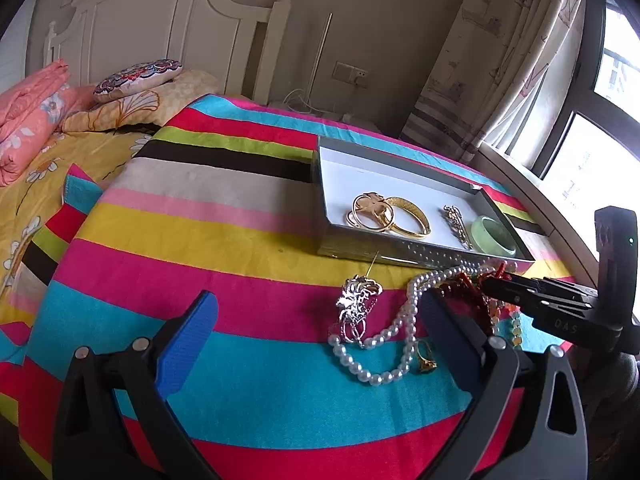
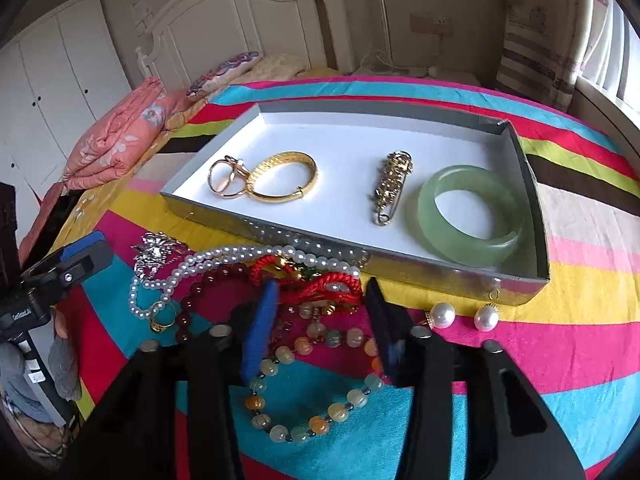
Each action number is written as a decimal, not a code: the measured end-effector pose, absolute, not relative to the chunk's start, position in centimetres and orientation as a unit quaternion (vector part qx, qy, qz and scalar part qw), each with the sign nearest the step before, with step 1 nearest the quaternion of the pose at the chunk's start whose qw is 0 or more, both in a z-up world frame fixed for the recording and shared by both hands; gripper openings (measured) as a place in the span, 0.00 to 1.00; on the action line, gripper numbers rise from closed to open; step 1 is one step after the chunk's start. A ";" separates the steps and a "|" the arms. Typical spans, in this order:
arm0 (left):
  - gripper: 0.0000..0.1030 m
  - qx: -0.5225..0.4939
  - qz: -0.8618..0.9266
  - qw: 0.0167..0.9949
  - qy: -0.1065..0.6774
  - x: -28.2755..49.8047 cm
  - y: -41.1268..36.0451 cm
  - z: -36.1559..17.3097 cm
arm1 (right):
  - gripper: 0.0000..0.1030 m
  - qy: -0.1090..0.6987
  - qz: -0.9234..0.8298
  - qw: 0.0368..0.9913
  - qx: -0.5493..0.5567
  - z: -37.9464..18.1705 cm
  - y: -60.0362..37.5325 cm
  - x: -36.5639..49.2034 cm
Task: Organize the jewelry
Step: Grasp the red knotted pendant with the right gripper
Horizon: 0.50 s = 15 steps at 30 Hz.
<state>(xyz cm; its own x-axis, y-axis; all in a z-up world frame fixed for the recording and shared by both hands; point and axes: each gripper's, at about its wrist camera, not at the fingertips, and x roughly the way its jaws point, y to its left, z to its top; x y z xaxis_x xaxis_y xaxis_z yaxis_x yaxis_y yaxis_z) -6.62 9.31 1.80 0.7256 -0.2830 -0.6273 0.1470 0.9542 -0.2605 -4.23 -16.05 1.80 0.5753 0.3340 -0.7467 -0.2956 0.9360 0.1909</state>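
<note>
Right gripper (image 2: pixel 320 320), part-spread, straddles the red cord bracelet (image 2: pixel 320 286); next, pinch and lift into the tray (image 2: pixel 400 272). Left gripper (image 1: pixel 316 336) hangs spread.

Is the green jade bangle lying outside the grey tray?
No, the green jade bangle lies inside the grey tray, at its right end beside the gold brooch.

Box (image 2: pixel 400 280): sat on the bed cover (image 2: pixel 560 340), behind the loose pile.
In the box, left to right: rings (image 2: pixel 224 178), touching a bangle (image 2: pixel 284 178), then a pin (image 2: pixel 390 184), then a thick bracelet (image 2: pixel 472 216).
Before the box: pearl necklace (image 2: pixel 224 258) at the left, cord bracelet (image 2: pixel 320 284) in the middle, two pearl earrings (image 2: pixel 464 316) at the right.
Nearest: bead bracelet (image 2: pixel 312 400).
Far left: brooch (image 2: pixel 154 250).
</note>
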 end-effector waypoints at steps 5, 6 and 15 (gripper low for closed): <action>0.97 -0.099 -0.116 0.924 0.351 -6.7 9.4 1.8 | 0.11 0.378 0.176 0.909 -0.003 3.2 -16.1 -6.0; 0.97 -0.100 -0.117 0.924 0.351 -6.7 9.4 1.8 | 0.11 0.371 0.175 0.912 0.001 3.5 -16.4 -6.3; 0.97 -0.099 -0.117 0.922 0.356 -6.5 9.3 1.8 | 0.11 0.351 0.164 0.921 0.040 4.3 -20.2 -7.9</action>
<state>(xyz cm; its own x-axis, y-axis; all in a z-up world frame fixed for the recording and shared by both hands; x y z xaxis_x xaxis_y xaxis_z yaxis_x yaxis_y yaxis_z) -6.46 9.35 1.84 0.7184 -0.2874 -0.6335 0.1457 0.9526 -0.2669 -7.86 -20.23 4.33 0.7006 0.3296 -0.6328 -0.2732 0.9432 0.1889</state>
